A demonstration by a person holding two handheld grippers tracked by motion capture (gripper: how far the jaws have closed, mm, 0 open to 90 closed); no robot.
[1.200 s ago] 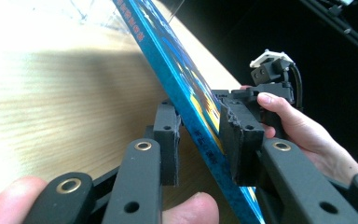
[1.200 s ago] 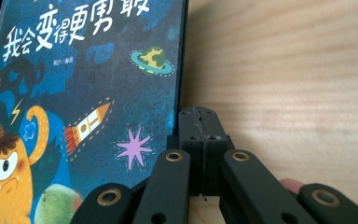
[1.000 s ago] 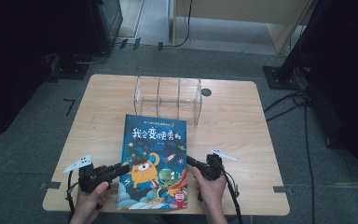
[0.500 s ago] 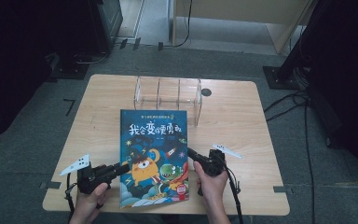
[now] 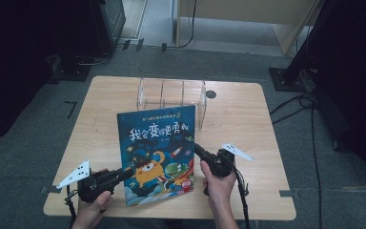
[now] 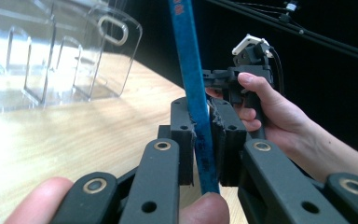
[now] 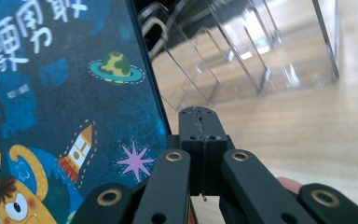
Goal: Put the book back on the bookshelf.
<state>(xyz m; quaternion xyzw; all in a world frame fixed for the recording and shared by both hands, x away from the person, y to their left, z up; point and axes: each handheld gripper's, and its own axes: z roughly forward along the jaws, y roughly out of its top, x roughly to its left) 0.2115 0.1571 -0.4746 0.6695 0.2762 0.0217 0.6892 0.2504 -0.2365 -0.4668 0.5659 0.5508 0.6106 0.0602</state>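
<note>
Now, left tool (image 5: 132, 170): I have it clamped on the picture book's (image 5: 156, 155) left edge; its jaws have just been closing on that edge.
Book position: tilted up off the bench (image 5: 248, 124), between both tools, long axis running toward the clear rack (image 5: 171, 93) just behind it.
Right tool (image 5: 198, 150): jaws shut at the right edge; both hands equally near.
Hard to tell: whether the right jaws actually pinch the cover; rack slots blur together.

Book cover (image 5: 156, 155) title: 我会变得更勇敢, white characters.
</note>
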